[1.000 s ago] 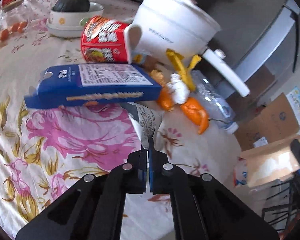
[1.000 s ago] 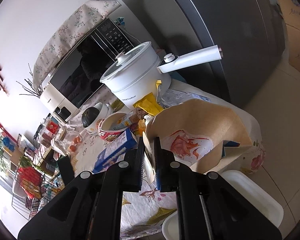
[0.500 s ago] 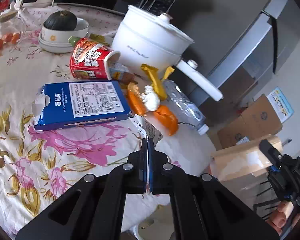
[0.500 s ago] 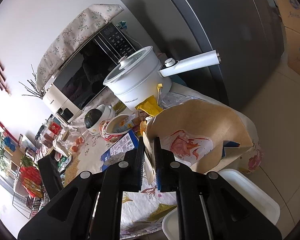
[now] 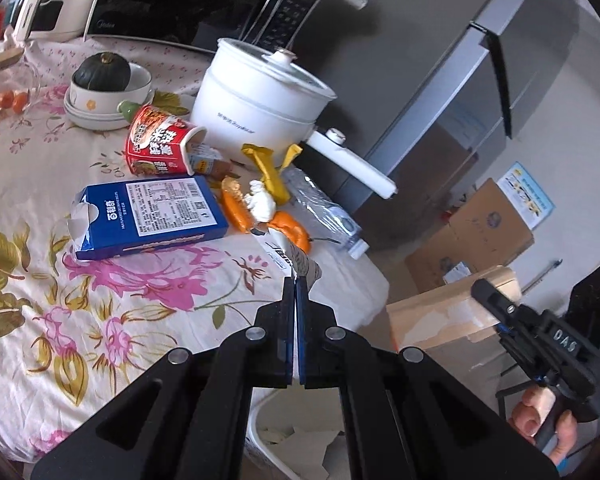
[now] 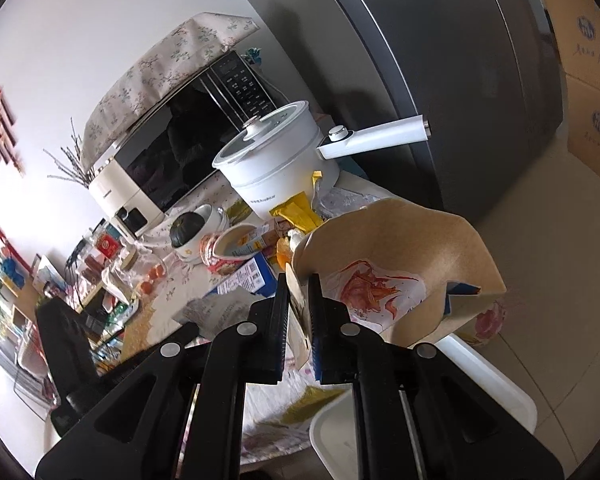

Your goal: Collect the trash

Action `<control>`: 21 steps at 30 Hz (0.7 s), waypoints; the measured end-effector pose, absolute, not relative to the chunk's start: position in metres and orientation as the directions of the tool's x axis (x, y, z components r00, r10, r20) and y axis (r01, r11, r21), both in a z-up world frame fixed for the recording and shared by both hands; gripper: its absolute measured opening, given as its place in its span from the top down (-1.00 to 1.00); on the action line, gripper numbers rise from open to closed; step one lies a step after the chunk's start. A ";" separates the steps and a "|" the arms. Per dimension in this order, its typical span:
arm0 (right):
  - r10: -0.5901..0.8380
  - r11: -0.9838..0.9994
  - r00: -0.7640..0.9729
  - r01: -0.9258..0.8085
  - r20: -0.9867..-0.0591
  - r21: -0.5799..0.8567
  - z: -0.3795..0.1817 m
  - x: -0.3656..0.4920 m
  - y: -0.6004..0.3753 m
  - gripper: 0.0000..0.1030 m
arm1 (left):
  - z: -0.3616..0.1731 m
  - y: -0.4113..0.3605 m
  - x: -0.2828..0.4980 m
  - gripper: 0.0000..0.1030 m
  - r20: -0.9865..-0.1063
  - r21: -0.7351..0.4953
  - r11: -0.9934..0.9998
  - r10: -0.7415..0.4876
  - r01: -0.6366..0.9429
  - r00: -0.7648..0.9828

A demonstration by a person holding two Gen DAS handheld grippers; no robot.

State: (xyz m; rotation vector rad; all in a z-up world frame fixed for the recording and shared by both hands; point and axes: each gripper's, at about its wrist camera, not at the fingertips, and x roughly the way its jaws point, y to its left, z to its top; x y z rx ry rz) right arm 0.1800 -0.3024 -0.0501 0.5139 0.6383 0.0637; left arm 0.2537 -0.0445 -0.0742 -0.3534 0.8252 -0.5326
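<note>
My left gripper (image 5: 296, 284) is shut on a crumpled printed paper wrapper (image 5: 294, 258) and holds it above the table's near edge. My right gripper (image 6: 299, 280) is shut on the rim of a brown paper bag (image 6: 400, 264), held open beside the table; the bag also shows in the left wrist view (image 5: 448, 316). On the flowered tablecloth (image 5: 100, 300) lie a blue carton (image 5: 152, 216), a tipped red noodle cup (image 5: 160, 146), orange peels (image 5: 288, 230), a white tissue ball (image 5: 260, 202), a yellow wrapper (image 5: 270, 168) and a clear plastic bottle (image 5: 324, 212).
A white electric pot (image 5: 260, 108) with a long handle stands behind the trash. A bowl with a green squash (image 5: 104, 80), a microwave (image 5: 172, 0) and a grey fridge (image 5: 440, 80) are behind. A white bin (image 6: 428, 420) stands below the table edge. Cardboard boxes (image 5: 484, 232) sit on the floor.
My left gripper has pulled back and up from the table with the paper wrapper, toward the table edge and the bag. The right gripper holds the bag nearly still.
</note>
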 end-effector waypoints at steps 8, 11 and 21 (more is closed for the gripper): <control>0.222 0.893 0.731 0.114 -0.646 0.436 -0.082 0.135 -0.291 0.82 | -0.070 -0.050 0.234 0.99 -0.593 -0.481 0.799 -0.599 0.360 0.537; 0.232 0.892 0.694 0.127 -0.681 0.434 -0.097 0.117 -0.289 0.73 | -0.073 -0.056 0.227 0.99 -0.602 -0.474 0.795 -0.606 0.378 0.520; 0.055 0.900 0.707 0.270 -0.705 0.342 -0.108 0.080 -0.309 -0.32 | -0.090 -0.084 0.207 0.98 -0.640 -0.454 0.779 -0.623 0.432 0.450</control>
